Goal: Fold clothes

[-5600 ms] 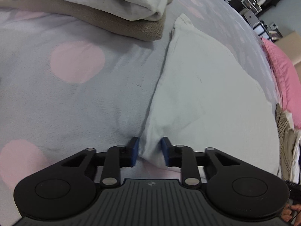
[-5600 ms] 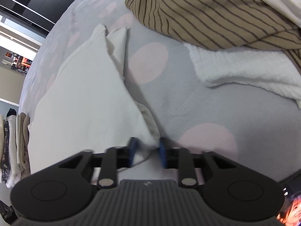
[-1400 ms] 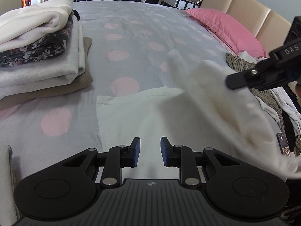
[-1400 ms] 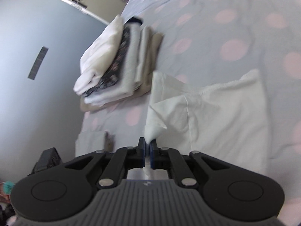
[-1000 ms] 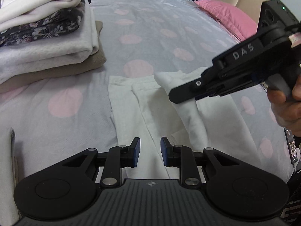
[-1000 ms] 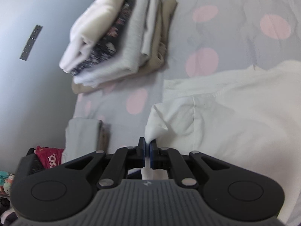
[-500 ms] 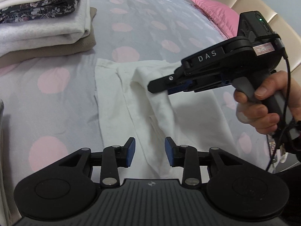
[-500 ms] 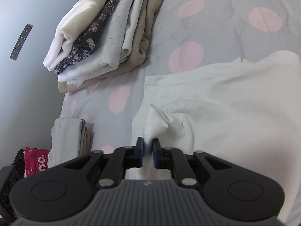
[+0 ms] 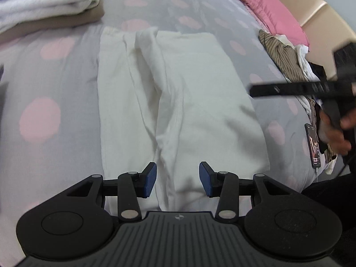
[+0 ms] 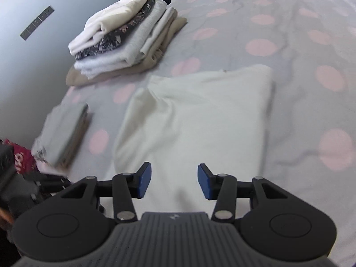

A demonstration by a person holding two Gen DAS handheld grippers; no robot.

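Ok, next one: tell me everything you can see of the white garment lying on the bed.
The white garment is off-white, soft woven-looking cloth, lying flat on the grey, pink-dotted bedspread. It is folded lengthwise into a long rectangle, with a folded-over flap forming a raised ridge and creases down its middle. Its far end lies near the stack of folded clothes without touching it. Neither the left gripper nor the right gripper holds it; both are open above its near end.

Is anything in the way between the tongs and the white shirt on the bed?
Nothing visible. The cream-white folded garment lies flat right ahead of the open left tongs and open right tongs, with no object between.
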